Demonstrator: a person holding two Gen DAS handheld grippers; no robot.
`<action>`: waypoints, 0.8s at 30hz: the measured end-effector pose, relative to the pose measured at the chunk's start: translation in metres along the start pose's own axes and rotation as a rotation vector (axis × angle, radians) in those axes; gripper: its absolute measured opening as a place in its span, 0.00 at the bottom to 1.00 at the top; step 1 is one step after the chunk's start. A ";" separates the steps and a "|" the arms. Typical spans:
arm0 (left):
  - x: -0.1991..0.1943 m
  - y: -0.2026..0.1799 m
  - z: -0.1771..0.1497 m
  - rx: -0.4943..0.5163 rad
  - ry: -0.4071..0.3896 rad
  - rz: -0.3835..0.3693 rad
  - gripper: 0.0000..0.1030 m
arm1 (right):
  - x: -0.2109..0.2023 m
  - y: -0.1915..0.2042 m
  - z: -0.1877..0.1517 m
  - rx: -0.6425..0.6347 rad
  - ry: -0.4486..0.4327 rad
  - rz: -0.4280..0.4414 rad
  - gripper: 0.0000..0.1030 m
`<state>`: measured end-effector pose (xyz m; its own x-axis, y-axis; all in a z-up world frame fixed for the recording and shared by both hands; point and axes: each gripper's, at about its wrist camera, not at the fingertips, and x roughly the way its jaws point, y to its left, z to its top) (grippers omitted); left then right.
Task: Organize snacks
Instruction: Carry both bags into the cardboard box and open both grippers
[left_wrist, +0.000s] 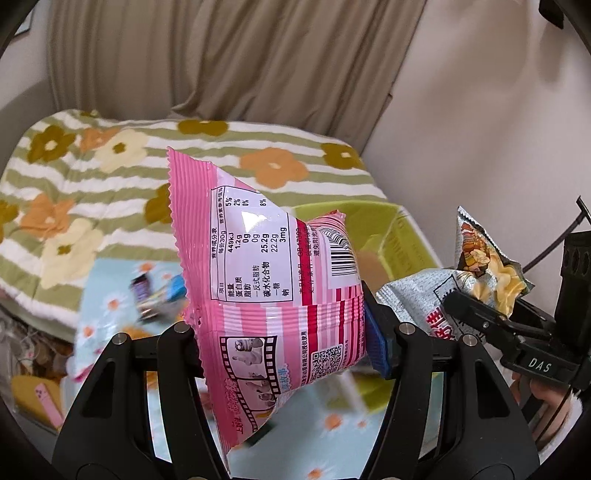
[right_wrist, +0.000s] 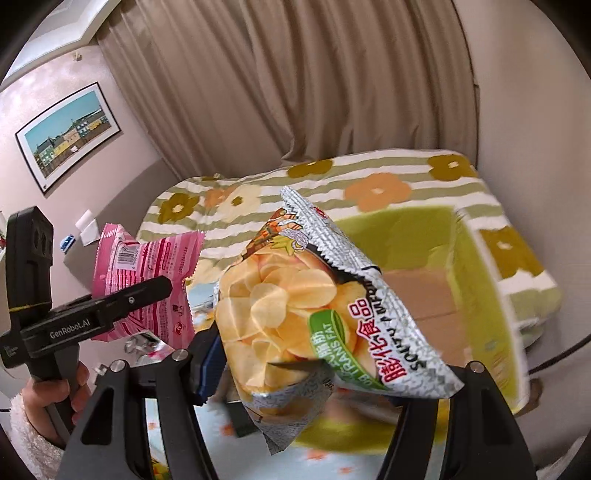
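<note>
My left gripper (left_wrist: 286, 343) is shut on a pink snack bag (left_wrist: 266, 280), held up in the air; the bag also shows in the right wrist view (right_wrist: 147, 280). My right gripper (right_wrist: 325, 369) is shut on a silver chip bag (right_wrist: 295, 302), also held up; it shows at the right of the left wrist view (left_wrist: 476, 280). A lime green open box (right_wrist: 480, 280) with a brown cardboard floor stands just behind and below both bags, and shows in the left wrist view (left_wrist: 388, 229).
A pale blue flowered tabletop (left_wrist: 122, 295) below holds several small loose snacks (left_wrist: 155, 295). A bed with a green striped flower blanket (left_wrist: 92, 177) lies behind. Curtains and a wall stand further back.
</note>
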<state>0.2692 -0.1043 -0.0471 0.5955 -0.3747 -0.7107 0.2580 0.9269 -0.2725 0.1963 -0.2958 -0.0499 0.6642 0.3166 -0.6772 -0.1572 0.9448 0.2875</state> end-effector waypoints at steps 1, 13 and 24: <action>0.011 -0.011 0.006 0.003 0.004 -0.001 0.57 | 0.001 -0.012 0.005 -0.005 0.006 -0.009 0.60; 0.135 -0.080 0.035 0.032 0.154 0.017 0.57 | 0.042 -0.108 0.028 0.038 0.115 -0.052 0.60; 0.201 -0.082 0.036 0.088 0.254 0.040 0.64 | 0.065 -0.124 0.018 0.092 0.183 -0.094 0.60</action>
<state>0.3953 -0.2560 -0.1446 0.3995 -0.3101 -0.8627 0.3094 0.9314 -0.1915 0.2722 -0.3941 -0.1176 0.5280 0.2450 -0.8131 -0.0275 0.9619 0.2720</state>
